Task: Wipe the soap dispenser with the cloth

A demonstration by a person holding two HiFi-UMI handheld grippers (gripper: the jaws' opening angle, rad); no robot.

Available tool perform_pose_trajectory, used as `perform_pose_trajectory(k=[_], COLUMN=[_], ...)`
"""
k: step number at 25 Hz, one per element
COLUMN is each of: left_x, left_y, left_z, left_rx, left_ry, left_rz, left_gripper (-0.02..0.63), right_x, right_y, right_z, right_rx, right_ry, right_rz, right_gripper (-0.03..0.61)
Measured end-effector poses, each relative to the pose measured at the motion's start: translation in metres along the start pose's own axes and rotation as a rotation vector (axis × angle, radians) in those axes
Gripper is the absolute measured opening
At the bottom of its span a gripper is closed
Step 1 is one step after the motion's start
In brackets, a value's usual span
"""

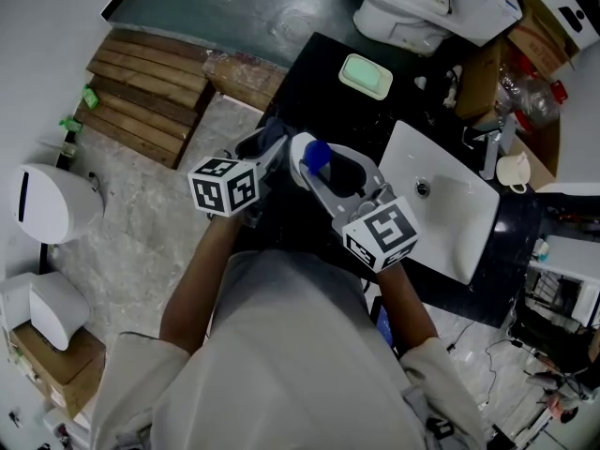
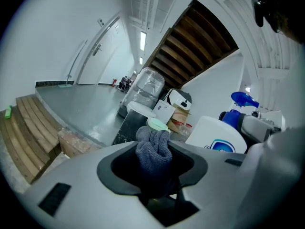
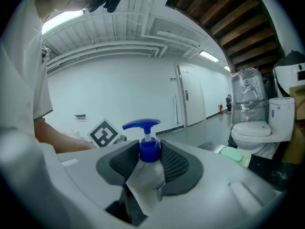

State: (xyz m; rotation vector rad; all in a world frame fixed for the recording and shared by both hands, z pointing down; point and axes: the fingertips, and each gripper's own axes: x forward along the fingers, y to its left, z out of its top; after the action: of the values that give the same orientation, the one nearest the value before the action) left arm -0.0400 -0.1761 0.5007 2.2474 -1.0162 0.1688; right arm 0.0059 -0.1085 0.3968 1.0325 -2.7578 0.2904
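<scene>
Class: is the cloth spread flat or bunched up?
Bunched up: the cloth is a crumpled wad pinched between the jaws of the left gripper.

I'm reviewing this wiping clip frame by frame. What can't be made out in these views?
- Base of the soap dispenser: right gripper view, buried inside the right gripper.
- Its label print: left gripper view, too small, half behind the left gripper.
- Lower end of the cloth: left gripper view, lost in shadow between the jaws.

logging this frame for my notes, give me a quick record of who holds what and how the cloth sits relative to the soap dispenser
left hand-held gripper: shut on grey cloth
right hand-held gripper: shut on soap dispenser, gripped at the neck
cloth vs dispenser: apart, no contact
nearby: white sink, green soap dish
</scene>
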Motion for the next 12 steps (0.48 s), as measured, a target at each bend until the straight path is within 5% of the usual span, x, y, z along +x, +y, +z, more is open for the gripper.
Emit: perform_pose_trajectory(k=[12], left_x=[-0.026], left_y=[-0.002], left_z=[0.003], left_rx=[0.013], left_ry=[-0.03], left_rz=[0.014], left_gripper=[0.149], right_x=[0.002], right_y=[0.001], right_z=[0.001], right_rx=[0.001], right_ry=[0.013], right_rz=[0.018], right_gripper=[0.133])
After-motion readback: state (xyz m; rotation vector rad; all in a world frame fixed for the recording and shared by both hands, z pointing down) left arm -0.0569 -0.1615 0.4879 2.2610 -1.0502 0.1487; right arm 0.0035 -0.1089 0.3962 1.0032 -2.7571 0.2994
